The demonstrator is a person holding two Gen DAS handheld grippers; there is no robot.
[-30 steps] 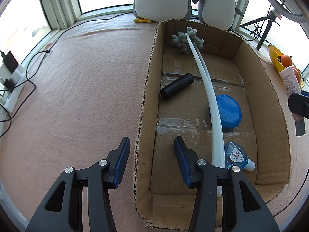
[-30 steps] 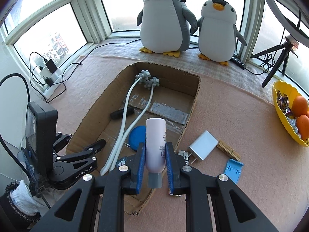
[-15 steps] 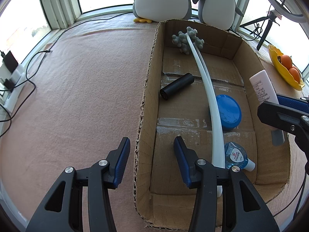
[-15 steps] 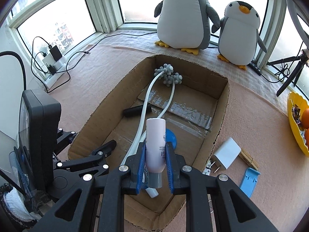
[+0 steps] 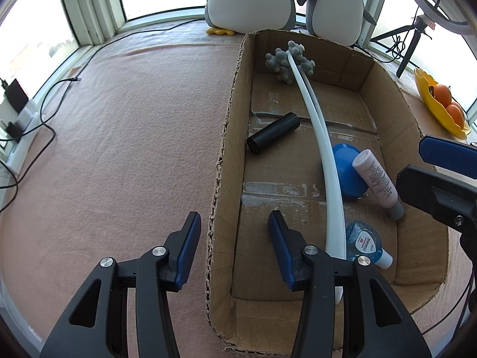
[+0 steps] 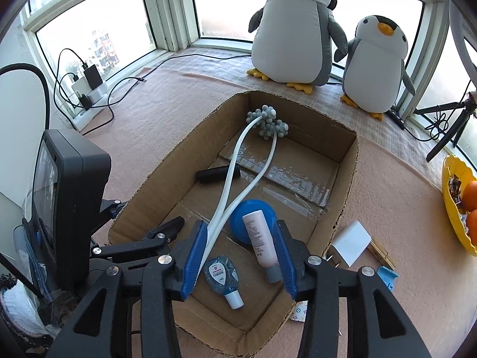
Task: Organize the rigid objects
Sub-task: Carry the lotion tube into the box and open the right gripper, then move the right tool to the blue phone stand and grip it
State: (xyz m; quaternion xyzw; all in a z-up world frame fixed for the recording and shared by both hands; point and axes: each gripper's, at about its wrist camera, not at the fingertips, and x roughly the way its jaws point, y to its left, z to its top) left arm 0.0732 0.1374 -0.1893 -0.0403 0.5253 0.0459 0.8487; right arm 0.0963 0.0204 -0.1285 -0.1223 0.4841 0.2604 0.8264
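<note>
Pink tube [image 6: 260, 242] now dropped in box [image 6: 347, 197], right tool [image 6: 240, 256] spread above, left tool [image 5: 231, 250] apart astride wall.

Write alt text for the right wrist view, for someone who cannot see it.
The open right gripper hovers over a cardboard box, with a pink tube lying inside on a blue disc. A white massager, black cylinder and blue bottle lie there too.

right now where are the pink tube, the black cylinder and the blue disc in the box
pink tube [image 6: 258, 240]: right wrist view, on the printed middle of its body.
black cylinder [image 5: 273, 133]: left wrist view, on the middle of its side.
blue disc [image 6: 243, 219]: right wrist view, on its bare left part beside the tube.
</note>
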